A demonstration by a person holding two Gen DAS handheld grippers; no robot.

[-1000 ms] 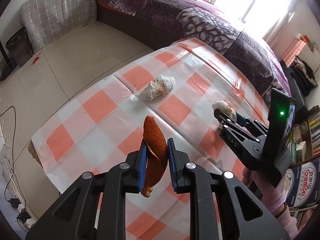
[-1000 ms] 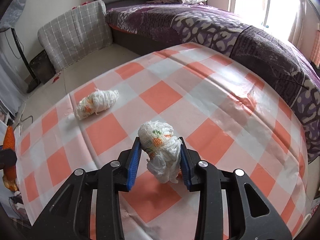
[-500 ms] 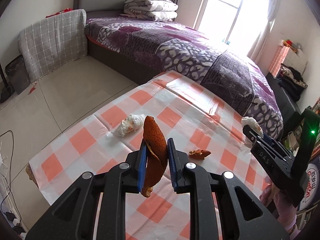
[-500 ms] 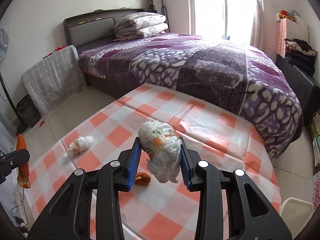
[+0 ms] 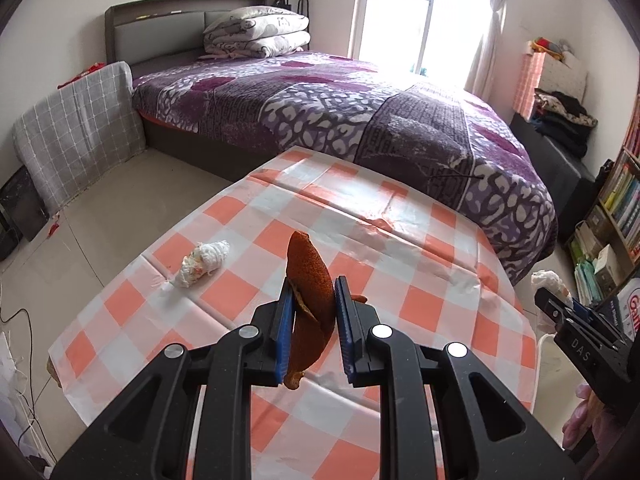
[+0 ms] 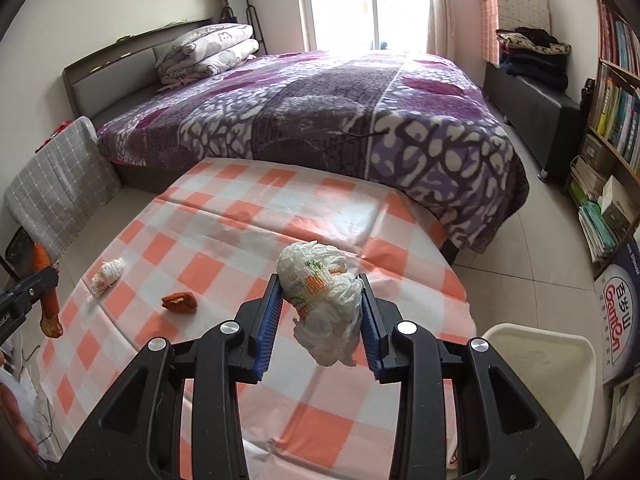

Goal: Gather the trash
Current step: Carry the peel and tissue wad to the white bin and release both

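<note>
My left gripper [image 5: 311, 300] is shut on a long strip of orange peel [image 5: 310, 280], held above the checked tablecloth [image 5: 420, 304]. My right gripper [image 6: 320, 292] is shut on a crumpled white plastic wad [image 6: 320, 288], also lifted over the table; its wad [image 5: 546, 280] shows at the right edge of the left wrist view. A second white wad [image 5: 204, 262] [image 6: 107, 276] lies on the cloth at the left. A small piece of orange peel [image 6: 180, 301] rests on the cloth near the middle. A white bin [image 6: 536, 356] stands beside the table at lower right.
A bed with a purple cover [image 6: 320, 120] runs along the table's far side. A grey checked cushion [image 5: 80, 128] leans at the left on the tiled floor [image 5: 120, 216]. Bookshelves [image 6: 616, 92] and a printed box [image 6: 618, 312] fill the right side.
Both grippers have risen and drawn back from the table with their loads, so more of the room and bed shows. The white bin has come into the right wrist view.
</note>
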